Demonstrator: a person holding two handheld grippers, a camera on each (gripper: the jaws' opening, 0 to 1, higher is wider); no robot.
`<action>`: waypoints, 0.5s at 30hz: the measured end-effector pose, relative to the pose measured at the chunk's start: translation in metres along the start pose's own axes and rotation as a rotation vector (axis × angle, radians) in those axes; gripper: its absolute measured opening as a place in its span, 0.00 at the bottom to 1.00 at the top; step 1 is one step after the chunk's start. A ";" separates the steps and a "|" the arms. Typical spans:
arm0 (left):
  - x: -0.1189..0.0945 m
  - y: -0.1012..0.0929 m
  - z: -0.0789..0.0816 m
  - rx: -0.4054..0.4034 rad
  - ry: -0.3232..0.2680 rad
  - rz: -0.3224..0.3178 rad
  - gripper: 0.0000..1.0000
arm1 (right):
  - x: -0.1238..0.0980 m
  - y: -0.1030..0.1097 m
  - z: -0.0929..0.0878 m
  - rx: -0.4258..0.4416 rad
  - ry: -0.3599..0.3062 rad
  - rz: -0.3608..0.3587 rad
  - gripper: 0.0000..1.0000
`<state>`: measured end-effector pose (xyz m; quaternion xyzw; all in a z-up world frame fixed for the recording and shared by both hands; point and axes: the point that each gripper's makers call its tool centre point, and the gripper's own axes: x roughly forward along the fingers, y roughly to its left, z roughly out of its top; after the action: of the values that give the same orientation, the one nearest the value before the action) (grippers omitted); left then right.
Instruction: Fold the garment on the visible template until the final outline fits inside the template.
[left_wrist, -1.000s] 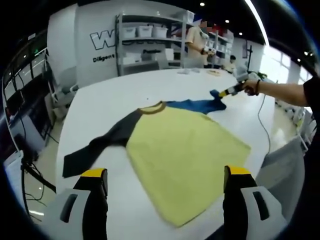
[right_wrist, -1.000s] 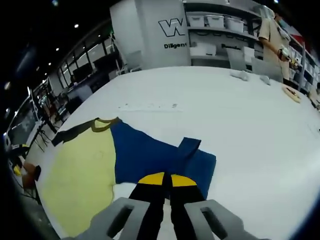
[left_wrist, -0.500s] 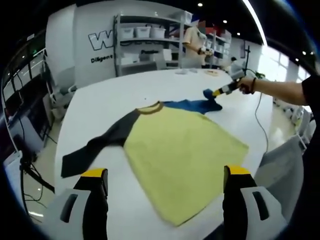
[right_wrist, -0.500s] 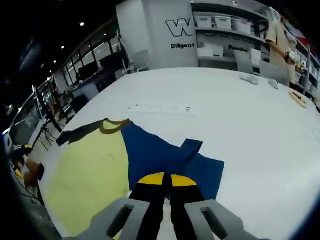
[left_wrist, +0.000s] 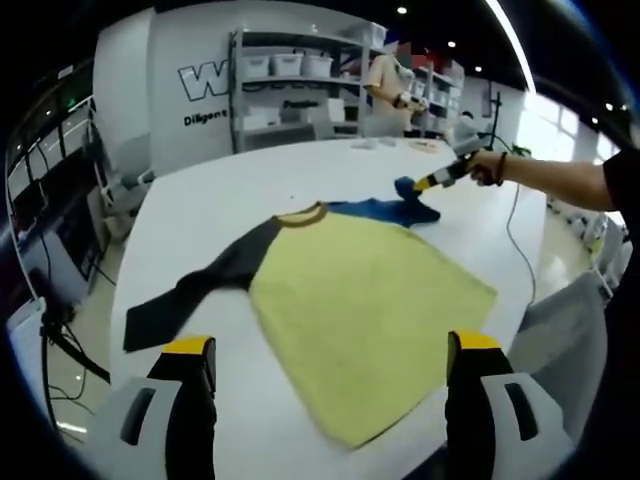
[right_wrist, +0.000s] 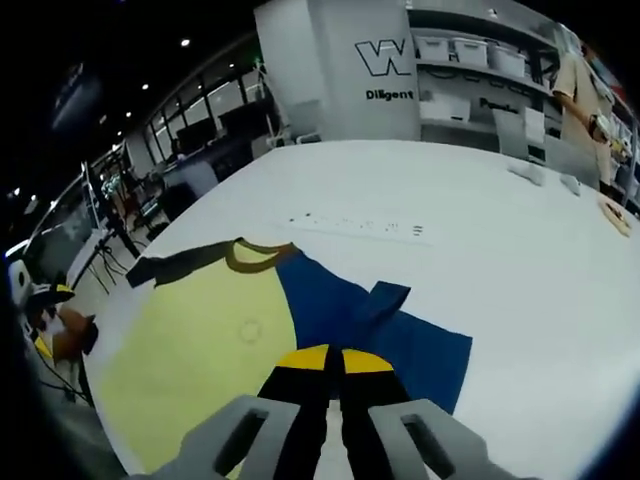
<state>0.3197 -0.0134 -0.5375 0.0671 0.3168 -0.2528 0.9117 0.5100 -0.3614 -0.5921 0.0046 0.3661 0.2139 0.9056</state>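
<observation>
The shirt (left_wrist: 365, 305) is soft matt cloth, yellow on the body, with a dark sleeve (left_wrist: 200, 285) at 9 o'clock and a blue sleeve (right_wrist: 385, 330). The white table (left_wrist: 210, 215) looks smooth and a bit shiny. The gripper fingers (left_wrist: 185, 400) look like matt black and grey plastic.

White desk (left_wrist: 230, 190) underneath. Shelving with bins (left_wrist: 290, 85) at twelve o'clock, beside a wall lettered "W" (right_wrist: 383, 52). Standing person (left_wrist: 388, 92) at one o'clock.
</observation>
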 end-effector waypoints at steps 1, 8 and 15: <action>0.000 0.000 0.000 0.003 0.001 0.000 0.97 | 0.002 0.003 0.002 -0.004 -0.003 0.005 0.00; -0.002 0.001 0.001 0.005 -0.004 0.003 0.97 | 0.012 0.021 0.009 -0.016 -0.006 0.039 0.00; -0.004 0.003 0.000 0.001 -0.004 0.008 0.97 | 0.019 0.034 0.013 -0.028 -0.005 0.063 0.00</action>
<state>0.3186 -0.0092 -0.5358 0.0686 0.3145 -0.2493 0.9134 0.5179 -0.3214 -0.5895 0.0039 0.3604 0.2472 0.8994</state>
